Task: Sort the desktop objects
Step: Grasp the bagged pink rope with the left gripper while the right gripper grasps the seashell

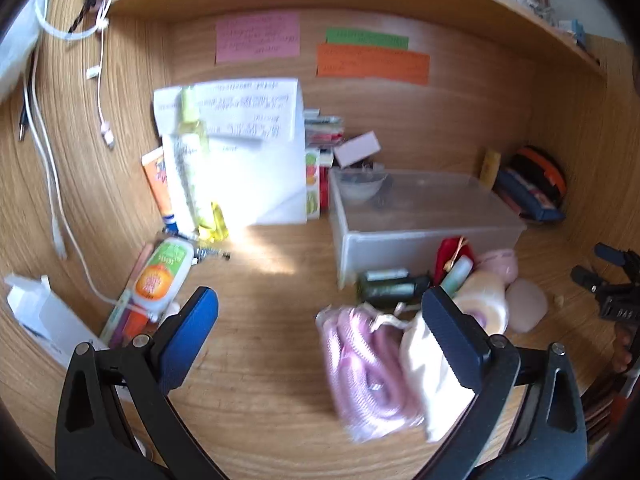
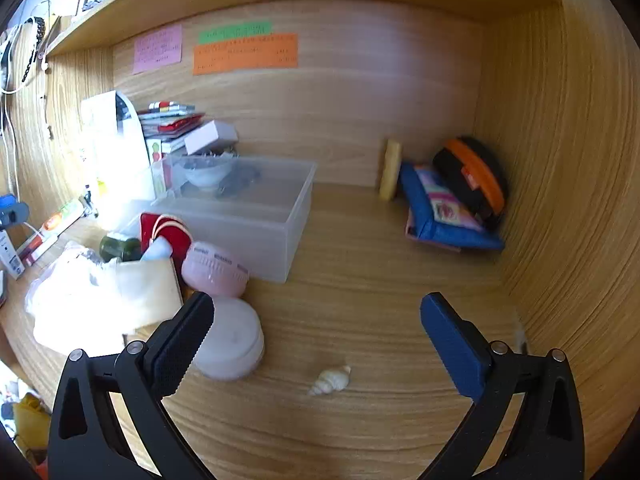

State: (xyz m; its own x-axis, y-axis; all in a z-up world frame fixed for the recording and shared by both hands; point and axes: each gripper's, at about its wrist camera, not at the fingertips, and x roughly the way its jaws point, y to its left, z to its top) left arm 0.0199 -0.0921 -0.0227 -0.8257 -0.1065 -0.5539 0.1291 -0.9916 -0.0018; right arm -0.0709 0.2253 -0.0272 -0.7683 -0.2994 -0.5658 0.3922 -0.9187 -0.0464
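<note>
A clear plastic bin (image 1: pixel 424 224) (image 2: pixel 248 216) stands on the wooden desk, holding a small bowl (image 2: pixel 206 174) and a dark item. In front of it lies a heap: a pink cable in a clear bag (image 1: pixel 368 368), a cream pouch (image 2: pixel 148 292), a dark green bottle (image 1: pixel 390 286), a red pouch (image 2: pixel 168 236), a pink ribbed fan (image 2: pixel 216 270) and a pale round case (image 2: pixel 232 336). My left gripper (image 1: pixel 320 336) hangs open over the desk just left of the cable bag. My right gripper (image 2: pixel 316 340) is open above a small white shell (image 2: pixel 330 381).
Papers (image 1: pixel 240 152), a glue bottle (image 1: pixel 162 272), pens and a white box (image 1: pixel 40 316) crowd the left. Books are stacked behind the bin. A blue pouch (image 2: pixel 440 212), an orange-black case (image 2: pixel 474 178) and a yellow block (image 2: pixel 390 170) fill the right corner. A shelf overhangs; white cables (image 1: pixel 44 152) dangle left.
</note>
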